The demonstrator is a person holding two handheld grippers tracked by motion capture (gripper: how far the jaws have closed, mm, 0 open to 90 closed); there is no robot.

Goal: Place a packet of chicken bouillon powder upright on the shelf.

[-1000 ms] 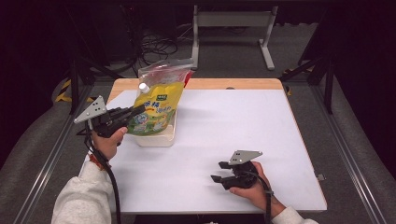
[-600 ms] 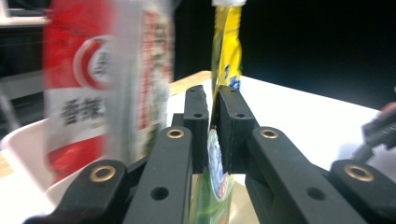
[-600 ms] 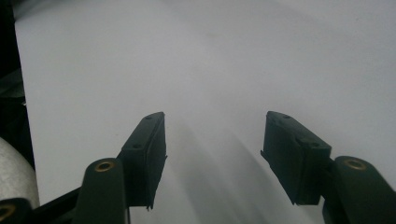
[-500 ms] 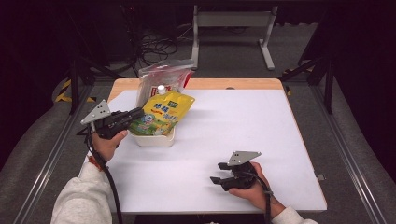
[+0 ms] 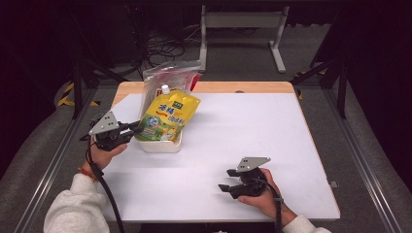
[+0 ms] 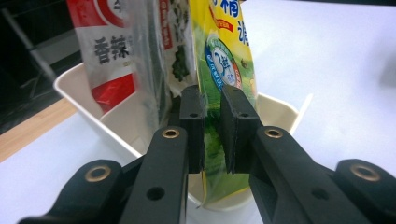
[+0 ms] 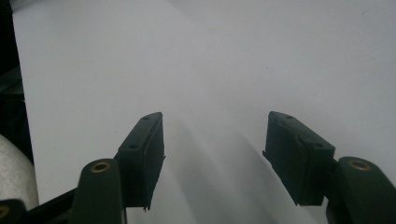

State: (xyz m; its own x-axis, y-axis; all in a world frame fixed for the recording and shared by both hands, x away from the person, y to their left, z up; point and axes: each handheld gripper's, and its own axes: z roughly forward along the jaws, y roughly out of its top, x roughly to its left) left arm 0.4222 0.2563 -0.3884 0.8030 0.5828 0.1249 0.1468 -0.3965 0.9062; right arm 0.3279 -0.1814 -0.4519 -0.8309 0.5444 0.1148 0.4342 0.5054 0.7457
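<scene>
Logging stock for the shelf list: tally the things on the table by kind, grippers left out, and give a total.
Yellow refill pouch: 1, standing in the tub
Clear packet with red print: 1, in the tub behind the pouch
White tub: 1
Total: 3

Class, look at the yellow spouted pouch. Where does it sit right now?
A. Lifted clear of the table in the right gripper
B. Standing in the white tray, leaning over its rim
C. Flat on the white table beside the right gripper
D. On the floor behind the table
B: the yellow pouch stands with its bottom in the white tray near the left gripper, far from the right gripper.
</scene>
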